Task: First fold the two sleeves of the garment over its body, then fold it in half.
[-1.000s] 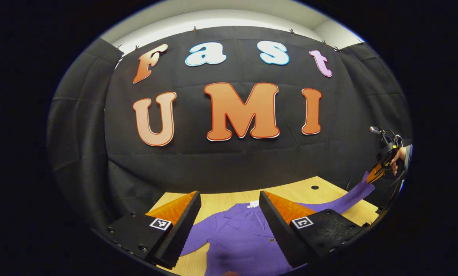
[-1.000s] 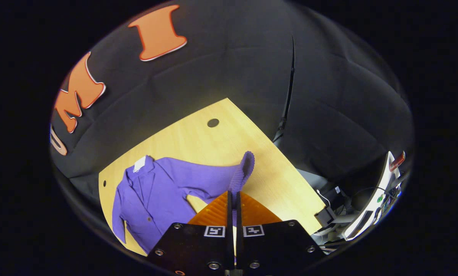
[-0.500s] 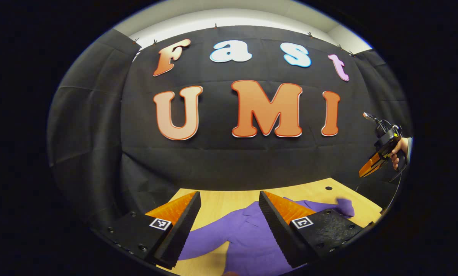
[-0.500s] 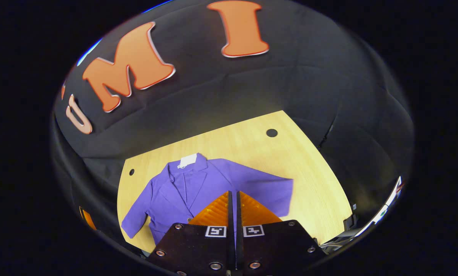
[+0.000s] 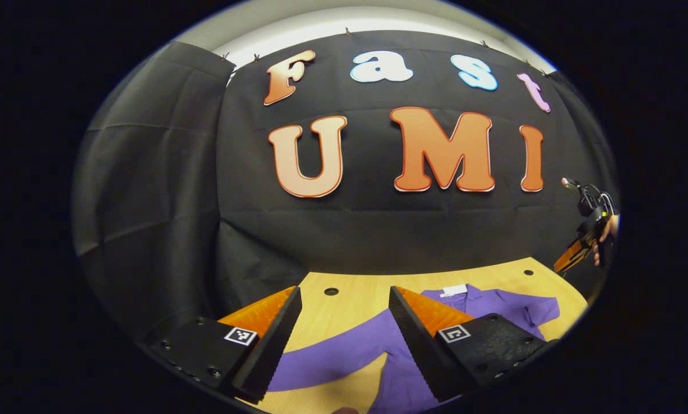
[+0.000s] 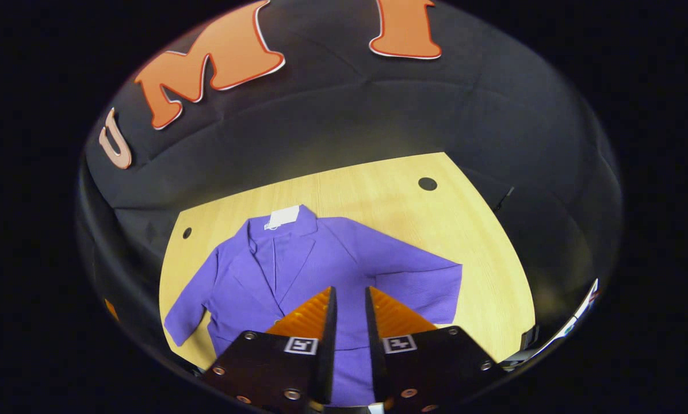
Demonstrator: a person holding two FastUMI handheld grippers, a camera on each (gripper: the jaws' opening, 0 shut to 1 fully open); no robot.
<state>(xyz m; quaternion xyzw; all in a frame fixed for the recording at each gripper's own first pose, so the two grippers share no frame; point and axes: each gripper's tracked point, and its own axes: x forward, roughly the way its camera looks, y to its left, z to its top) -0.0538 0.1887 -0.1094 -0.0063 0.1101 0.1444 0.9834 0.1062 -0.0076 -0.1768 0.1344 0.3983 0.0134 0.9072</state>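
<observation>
Left gripper view: left gripper [image 5: 344,322] spread wide, holding nothing, above the near edge of the wooden table [image 5: 355,296]; purple jacket [image 5: 493,305] lies flat to its right with one sleeve [image 5: 332,353] stretched across under the fingers, and the right gripper [image 5: 574,256] is up in the air at the far right in a hand [image 5: 608,230], its jaw gap too small to tell. Right gripper view: right gripper [image 6: 348,307] parted by a narrow gap, empty, above the jacket [image 6: 286,270], which lies collar-away on the table [image 6: 390,195]; one sleeve [image 6: 424,287] is folded in over the body, the other sleeve [image 6: 186,313] hangs out toward the table edge, white tag [image 6: 282,217] at the collar, round holes [image 6: 427,184] in the tabletop.
</observation>
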